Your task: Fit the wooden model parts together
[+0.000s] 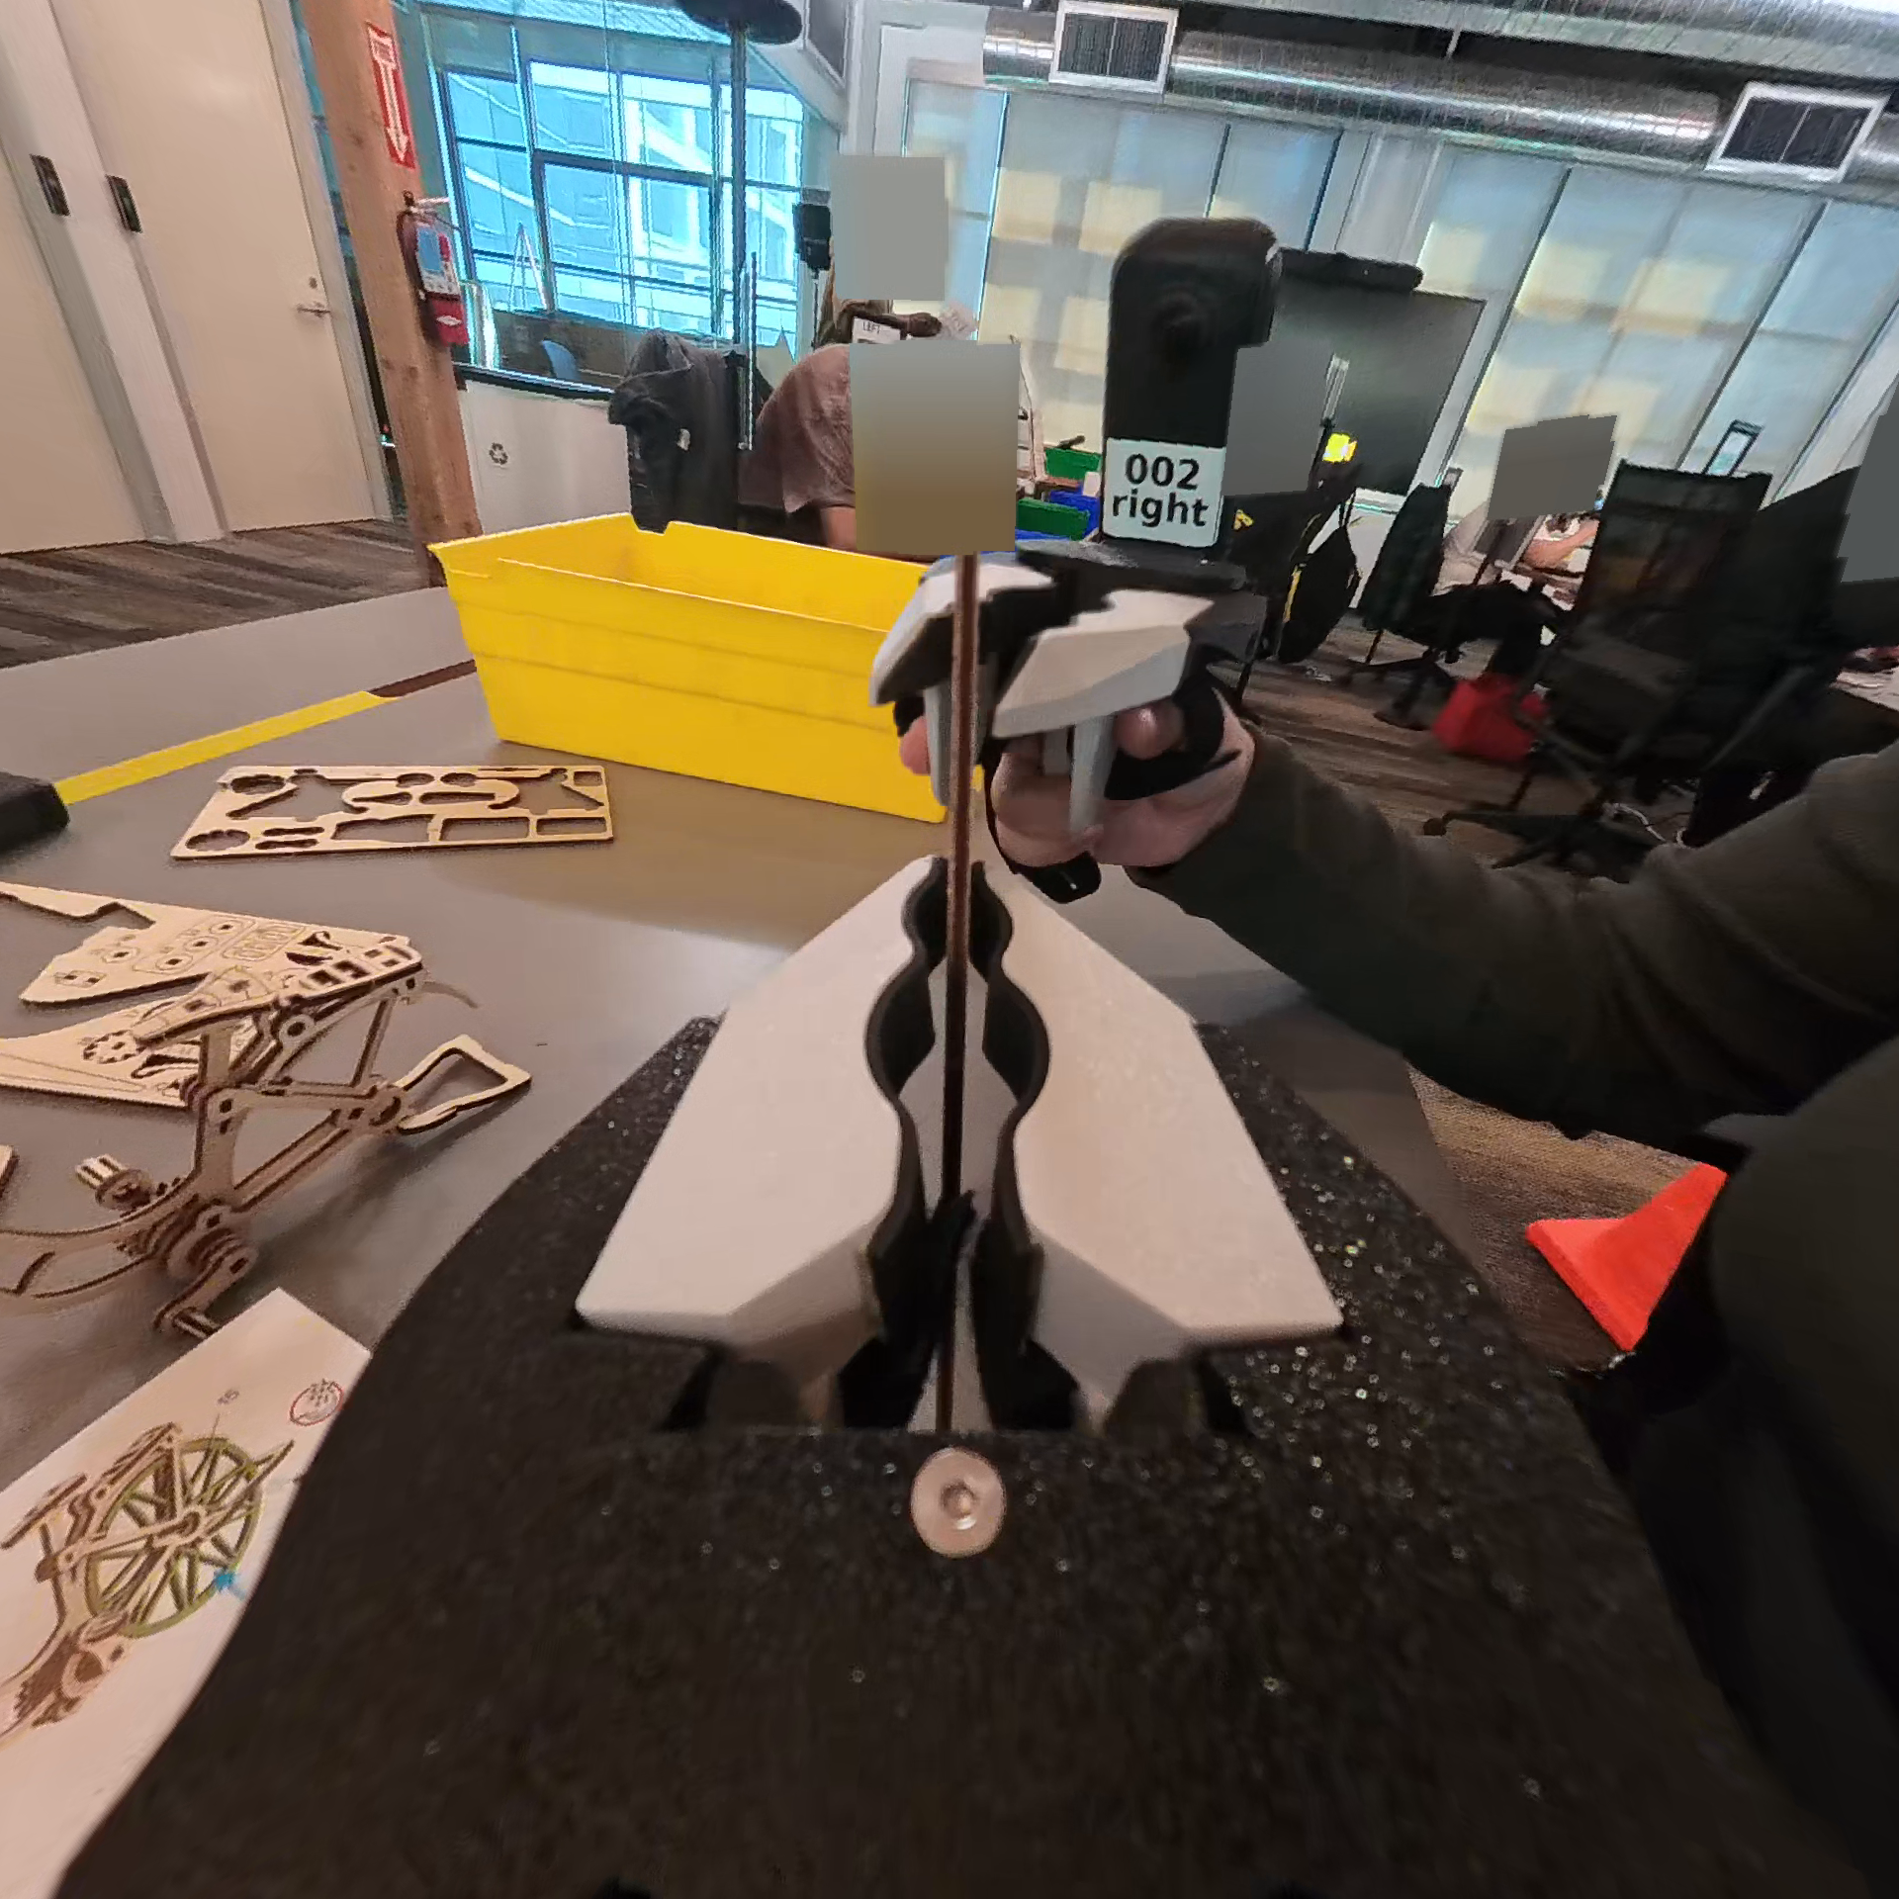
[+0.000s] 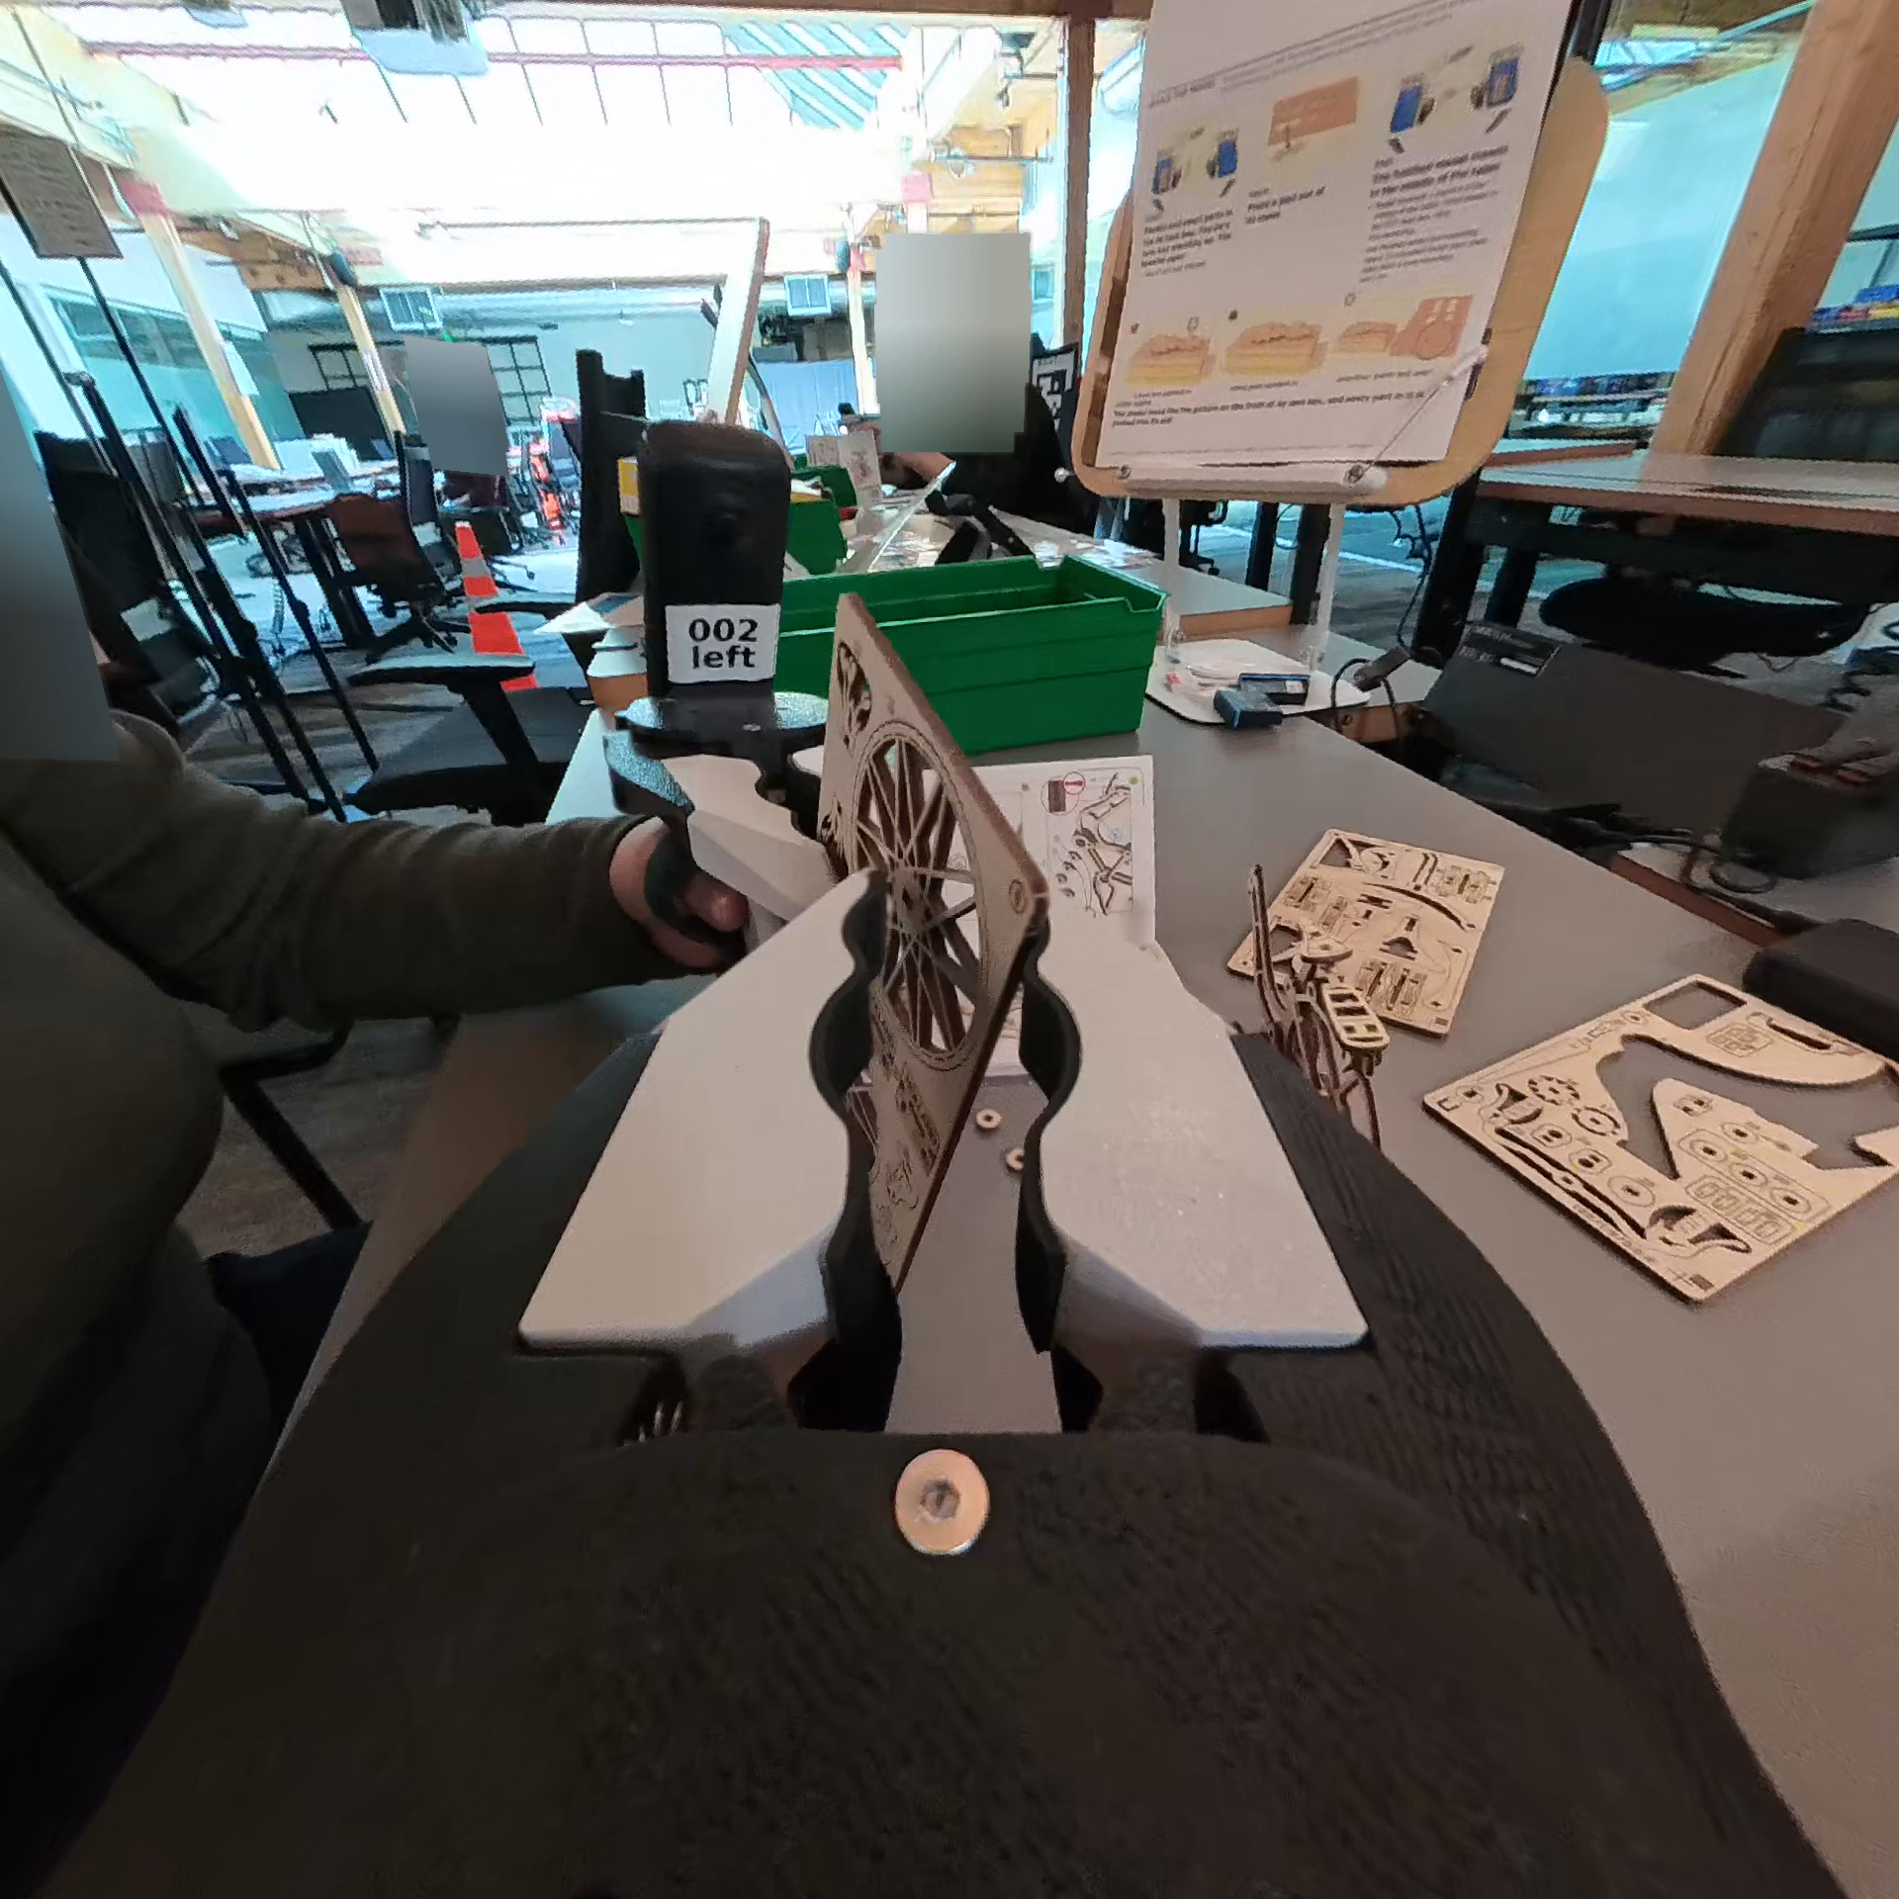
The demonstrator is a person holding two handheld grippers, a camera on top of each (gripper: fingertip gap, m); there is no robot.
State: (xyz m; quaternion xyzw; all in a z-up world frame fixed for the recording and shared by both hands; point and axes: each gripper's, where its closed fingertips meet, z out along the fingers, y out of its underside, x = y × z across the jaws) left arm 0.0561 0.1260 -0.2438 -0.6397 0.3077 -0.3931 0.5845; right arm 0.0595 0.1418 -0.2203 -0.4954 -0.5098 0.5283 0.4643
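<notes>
A thin wooden sheet with a laser-cut spoked wheel [image 2: 925,822] stands upright between both grippers; in the left wrist view it shows edge-on as a dark line [image 1: 961,719]. My left gripper [image 1: 956,873] is shut on the sheet's near edge, and it also shows in the right wrist view [image 2: 812,832]. My right gripper [image 2: 951,925] straddles the opposite edge with its jaws open wider than the sheet, which leans against the left pad. It shows farther off in the left wrist view [image 1: 1012,812]. A partly built wooden model [image 1: 226,1110] stands on the grey table; it also shows in the right wrist view [image 2: 1326,997].
Punched-out part sheets [image 1: 391,812] [image 2: 1665,1141] [image 2: 1367,925] lie flat on the table. A printed instruction page [image 1: 154,1521] lies near me. A yellow bin [image 1: 668,658], a green bin [image 2: 976,647] and an instruction board on a stand [image 2: 1326,236] stand behind. Small wooden rings [image 2: 992,1115] lie under the grippers. The tips of both grippers are at nearly the same place. The partly built wooden model [image 1: 226,1110] is about 15 cm from both grippers' fingertips.
</notes>
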